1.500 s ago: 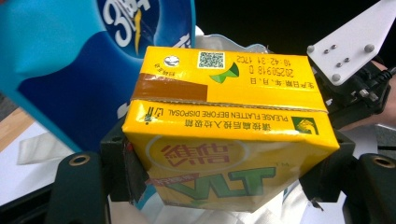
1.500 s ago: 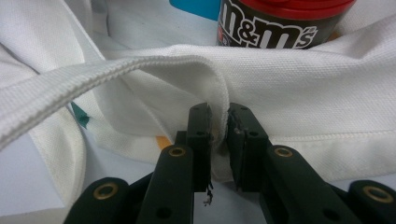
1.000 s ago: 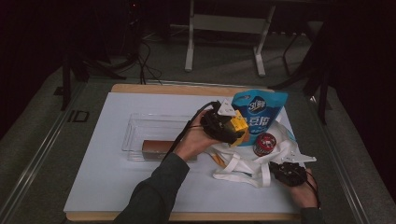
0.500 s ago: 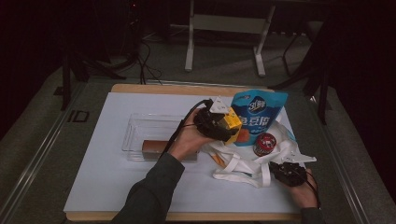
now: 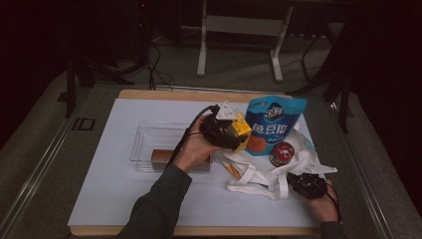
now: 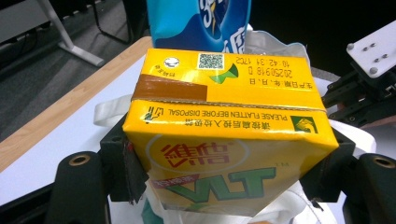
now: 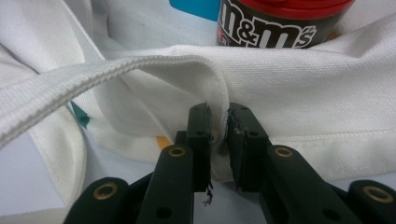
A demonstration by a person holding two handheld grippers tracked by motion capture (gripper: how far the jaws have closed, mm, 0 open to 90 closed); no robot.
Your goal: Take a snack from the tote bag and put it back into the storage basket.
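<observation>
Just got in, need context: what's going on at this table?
A person works two handheld grippers over a white tote bag. The left gripper holds a yellow drink carton above the bag. The right gripper pinches the bag's edge. A blue pouch and an M&M's jar sit at the bag. A clear tray with a brown box lies to the left.

Inventory, table:
- Yellow drink carton: 1 pc
- White cloth tote bag: 1 pc, w/ 2 strap handles
- Blue snack pouch: 1 pc
- M&M's tub, red lid: 1 pc
- Clear plastic tray: 1 pc
- Brown bar-shaped pkg at tray's near side: 1 pc
- Handheld grippers: 2, i.e. left gripper & right gripper
</observation>
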